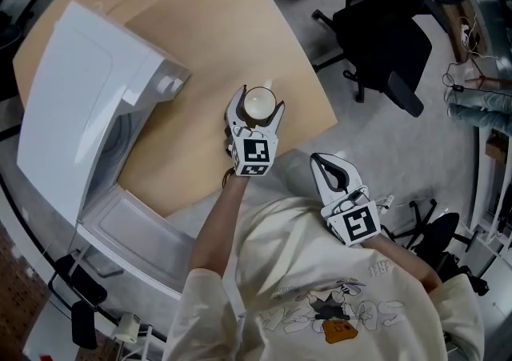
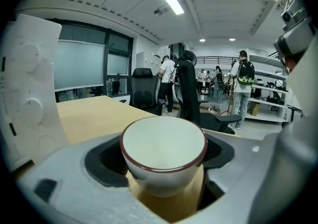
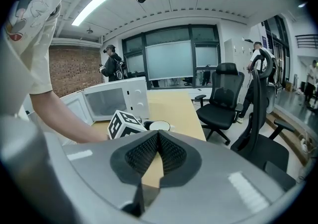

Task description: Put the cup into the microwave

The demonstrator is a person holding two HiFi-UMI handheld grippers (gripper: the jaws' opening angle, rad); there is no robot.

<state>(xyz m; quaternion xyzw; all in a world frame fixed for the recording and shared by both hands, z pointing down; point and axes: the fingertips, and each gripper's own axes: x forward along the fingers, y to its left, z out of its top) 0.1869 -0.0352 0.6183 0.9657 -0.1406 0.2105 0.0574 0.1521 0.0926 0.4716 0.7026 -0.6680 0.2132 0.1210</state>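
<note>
Spotting any brand name on the microwave (image 1: 88,111)?
– None that I can read. It is plain white, and the two dials (image 2: 27,81) seen in the left gripper view carry no legible marks. Its door (image 1: 140,227) hangs open.

Any writing elsewhere?
– Each hand-held gripper carries a marker cube (image 1: 254,156) with black-and-white squares, a pattern and not letters. The person's shirt (image 1: 336,315) has a cartoon print with lettering around it, too small to make out.

Where is the cup (image 2: 163,151)?
– Upright on the tan surface (image 1: 200,31), near its curved edge, outside the microwave and apart from it. It is white with a dark red rim and looks empty.

And the left hand-held gripper (image 1: 258,103)?
– Its jaws stand wide around the cup, one on each flank. The dark pads (image 2: 107,156) meet the cup's sides, so it is gripping the cup, which rests on the surface.

The right hand-held gripper (image 3: 158,136)?
– Closed on nothing, pads pressed together at the tips. It is off the surface's edge, close to the person's body, well apart from the cup.
</note>
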